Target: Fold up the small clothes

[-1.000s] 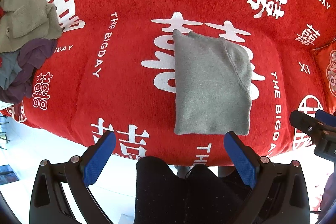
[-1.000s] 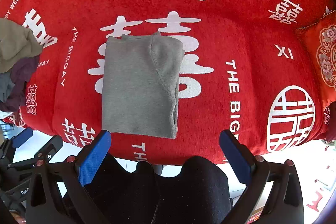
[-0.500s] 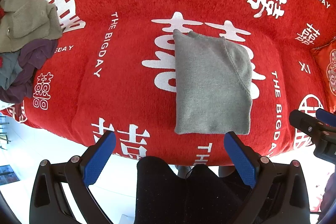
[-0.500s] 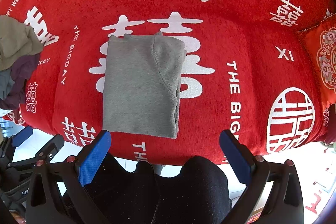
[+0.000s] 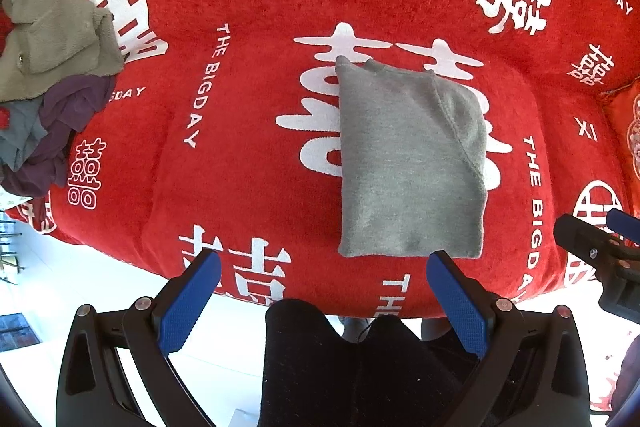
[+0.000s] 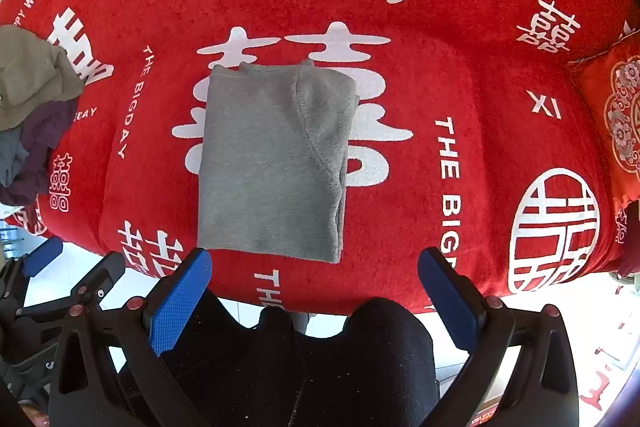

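On the red cover (image 5: 248, 155) printed with white characters, a grey garment (image 5: 408, 163) lies folded into a tall rectangle, flat on the middle of the seat, its lower hem close to the front edge. One side is turned over the body, so a slanting seam runs down the right half. Its neckline points toward the back of the cover.

I hold my left gripper (image 5: 324, 269) just short of that front edge, released, the blue pads (image 5: 188, 303) spread wide and touching nothing. Its right fingertip sits just below the garment's lower hem; whether it touches the cloth I cannot tell. My right gripper (image 6: 314, 267) hangs the same way, jaws wide apart and empty, its left pad (image 6: 180, 301) near the garment's lower left corner. Each gripper shows at the margin of the other's view, side by side and apart.

Toward the left edge of the cover a loose pile of clothes (image 5: 48, 79) waits unfolded: an olive piece on top, purple and grey-blue ones beneath. At the right edge a red cushion (image 6: 616, 123) with a pale flower pattern rests against the cover. My dark trouser legs (image 6: 304, 363) show below, between the fingers.
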`<action>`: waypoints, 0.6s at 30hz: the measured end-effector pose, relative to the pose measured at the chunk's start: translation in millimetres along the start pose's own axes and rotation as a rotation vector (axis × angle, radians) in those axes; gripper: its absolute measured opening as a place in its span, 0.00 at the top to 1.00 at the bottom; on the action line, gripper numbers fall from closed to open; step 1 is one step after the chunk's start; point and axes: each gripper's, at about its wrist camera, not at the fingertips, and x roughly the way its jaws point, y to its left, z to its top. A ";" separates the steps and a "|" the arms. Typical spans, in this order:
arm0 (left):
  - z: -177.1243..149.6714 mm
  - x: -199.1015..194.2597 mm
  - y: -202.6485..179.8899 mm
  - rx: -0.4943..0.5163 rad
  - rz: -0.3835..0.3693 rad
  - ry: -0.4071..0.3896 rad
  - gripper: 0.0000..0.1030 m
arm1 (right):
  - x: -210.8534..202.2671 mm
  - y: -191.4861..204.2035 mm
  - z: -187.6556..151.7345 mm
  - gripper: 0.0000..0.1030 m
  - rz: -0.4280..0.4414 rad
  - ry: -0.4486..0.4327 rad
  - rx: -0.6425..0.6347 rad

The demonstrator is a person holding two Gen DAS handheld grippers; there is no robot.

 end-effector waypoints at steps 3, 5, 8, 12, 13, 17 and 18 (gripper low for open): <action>0.7 0.1 1.1 -0.001 0.005 -0.003 0.00 | 0.8 1.3 0.0 0.00 0.000 0.002 -0.003; 0.6 0.0 0.4 -0.002 0.000 -0.001 0.00 | 1.1 2.0 1.0 0.00 -0.001 0.002 -0.007; 0.8 0.7 0.5 -0.001 0.001 -0.001 0.00 | 1.8 3.4 2.3 0.00 -0.003 0.005 -0.009; 1.8 1.6 1.9 -0.003 0.003 -0.002 0.00 | 2.6 4.7 1.8 0.00 -0.006 0.006 -0.014; 2.3 1.6 2.3 -0.004 0.003 -0.003 0.00 | 2.8 5.3 1.8 0.00 -0.007 0.006 -0.016; 3.3 0.1 4.4 -0.008 -0.005 -0.021 0.00 | 3.6 7.4 3.0 0.00 -0.011 0.007 -0.026; 3.1 -0.7 4.6 -0.007 -0.009 -0.025 0.00 | 3.8 8.1 3.1 0.00 -0.012 0.008 -0.029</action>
